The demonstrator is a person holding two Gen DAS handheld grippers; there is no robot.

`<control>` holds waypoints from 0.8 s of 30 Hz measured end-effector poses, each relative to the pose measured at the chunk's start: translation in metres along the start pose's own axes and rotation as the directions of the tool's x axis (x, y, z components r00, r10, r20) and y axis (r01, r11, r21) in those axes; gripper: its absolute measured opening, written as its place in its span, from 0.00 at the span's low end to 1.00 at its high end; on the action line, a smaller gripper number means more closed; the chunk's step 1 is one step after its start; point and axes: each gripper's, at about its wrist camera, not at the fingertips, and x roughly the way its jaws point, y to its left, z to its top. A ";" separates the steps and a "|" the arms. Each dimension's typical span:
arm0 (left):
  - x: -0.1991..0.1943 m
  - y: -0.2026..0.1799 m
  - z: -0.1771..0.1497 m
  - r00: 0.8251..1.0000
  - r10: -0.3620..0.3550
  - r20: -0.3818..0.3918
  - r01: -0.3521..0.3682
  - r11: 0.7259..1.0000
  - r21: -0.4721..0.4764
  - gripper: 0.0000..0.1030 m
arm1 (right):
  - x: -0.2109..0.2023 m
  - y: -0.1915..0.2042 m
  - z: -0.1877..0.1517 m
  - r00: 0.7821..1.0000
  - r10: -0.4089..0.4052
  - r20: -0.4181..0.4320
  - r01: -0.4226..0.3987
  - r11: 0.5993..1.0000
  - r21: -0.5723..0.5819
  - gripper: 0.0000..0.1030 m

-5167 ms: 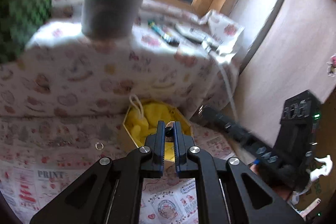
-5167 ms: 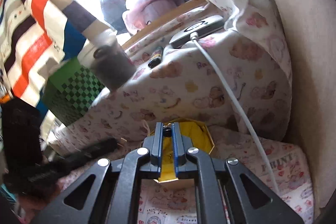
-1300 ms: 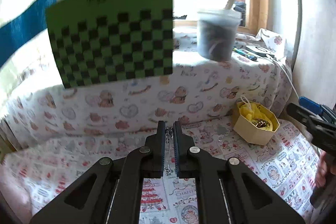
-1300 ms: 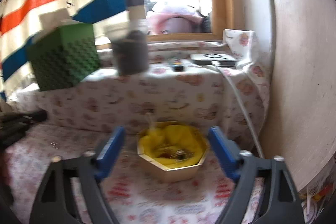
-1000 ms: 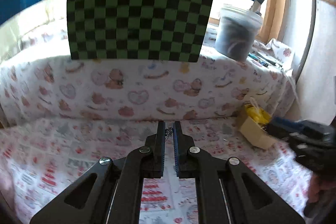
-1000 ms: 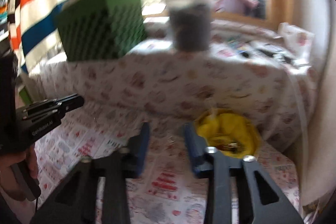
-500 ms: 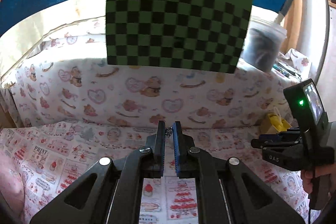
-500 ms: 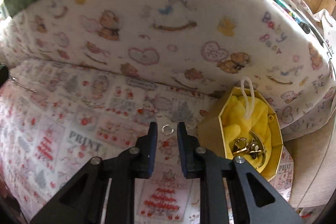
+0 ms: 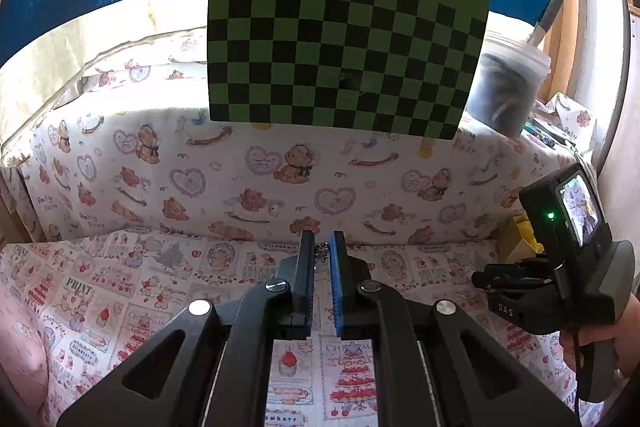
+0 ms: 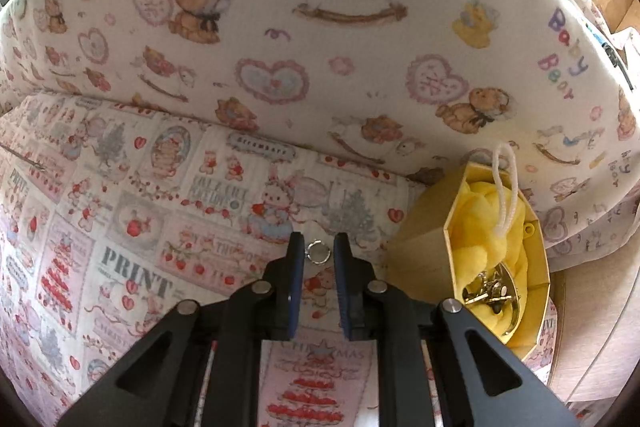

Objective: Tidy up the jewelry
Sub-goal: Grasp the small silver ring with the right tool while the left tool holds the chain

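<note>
A small silver ring (image 10: 318, 251) lies on the printed cloth, right between the fingertips of my right gripper (image 10: 319, 251), whose jaws stand a little apart around it without clearly touching it. The yellow octagonal jewelry box (image 10: 424, 247) with yellow lining and several gold pieces (image 10: 490, 291) stands just to the right. In the left wrist view my left gripper (image 9: 321, 247) is nearly shut on a small silver chain piece (image 9: 321, 254) held between its tips above the cloth. The right gripper's body (image 9: 548, 287) shows at the right, with the box (image 9: 518, 239) behind it.
A padded ledge covered in teddy-bear cloth (image 9: 280, 163) rises behind the work surface. On it stand a green checkered box (image 9: 344, 47) and a lidded plastic tub (image 9: 506, 87). A wooden panel (image 10: 592, 327) lies right of the jewelry box.
My right gripper has moved down and forward to the ring and narrowed around it. My left gripper has held almost still with the chain piece.
</note>
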 end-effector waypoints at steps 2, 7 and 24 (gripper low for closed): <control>0.000 0.001 0.000 1.000 0.001 0.001 -0.001 1.000 -0.001 0.06 | 0.001 0.005 0.000 1.000 0.004 0.003 -0.004 1.000 -0.010 0.10; -0.003 0.000 0.000 1.000 0.016 0.013 -0.016 1.000 0.006 0.06 | -0.006 0.018 -0.010 0.999 0.024 0.030 -0.023 1.000 -0.021 0.04; -0.005 0.010 0.003 0.998 0.046 0.034 -0.046 0.999 -0.013 0.06 | -0.026 0.013 -0.012 0.997 -0.016 0.075 0.010 0.997 0.080 0.22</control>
